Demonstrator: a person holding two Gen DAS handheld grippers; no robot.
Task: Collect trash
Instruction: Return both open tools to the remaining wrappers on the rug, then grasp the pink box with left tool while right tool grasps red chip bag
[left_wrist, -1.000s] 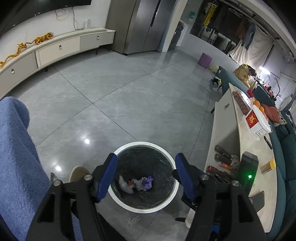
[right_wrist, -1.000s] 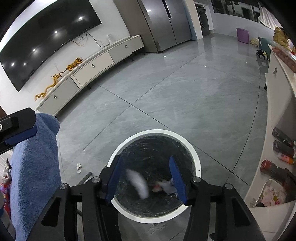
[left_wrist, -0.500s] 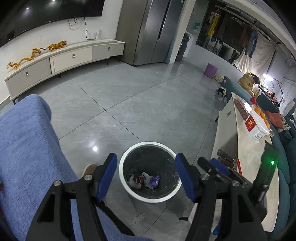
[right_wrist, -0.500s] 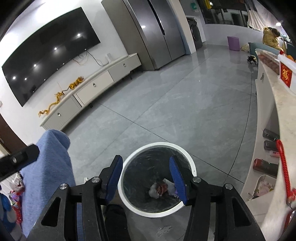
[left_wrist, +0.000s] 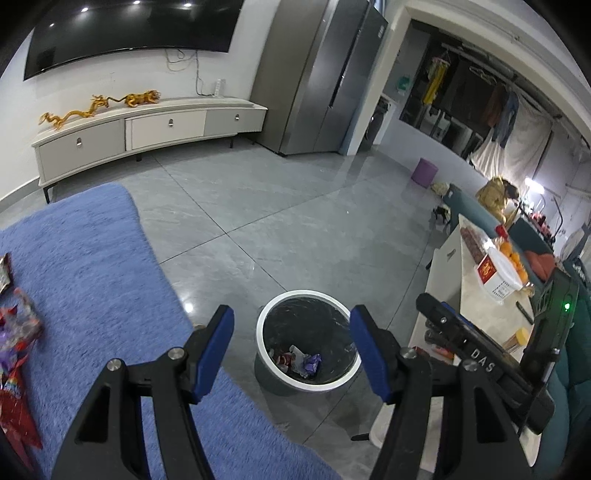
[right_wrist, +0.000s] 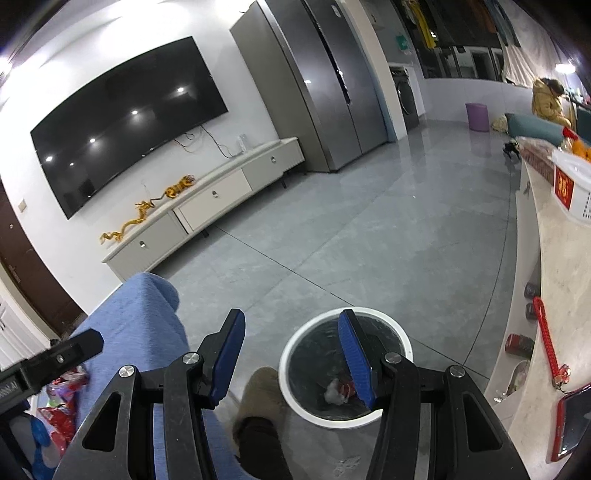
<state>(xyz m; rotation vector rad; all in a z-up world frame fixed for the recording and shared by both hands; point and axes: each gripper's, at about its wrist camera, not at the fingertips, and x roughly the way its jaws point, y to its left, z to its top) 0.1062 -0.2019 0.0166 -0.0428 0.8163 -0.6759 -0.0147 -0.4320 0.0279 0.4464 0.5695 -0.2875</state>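
Now both grippers higher, bin (left_wrist: 334, 386) farther, wrappers (left_wrist: 16, 332) visible.

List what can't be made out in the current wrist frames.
- Wrappers on the blue blanket: left wrist view, motion-blurred and cut by the left edge; type and count unclear.
- Trash in the bin: right wrist view, partly behind the right tongs; individual pieces too small to tell.
- Items under the counter: right wrist view, small and shadowed; labels unreadable.
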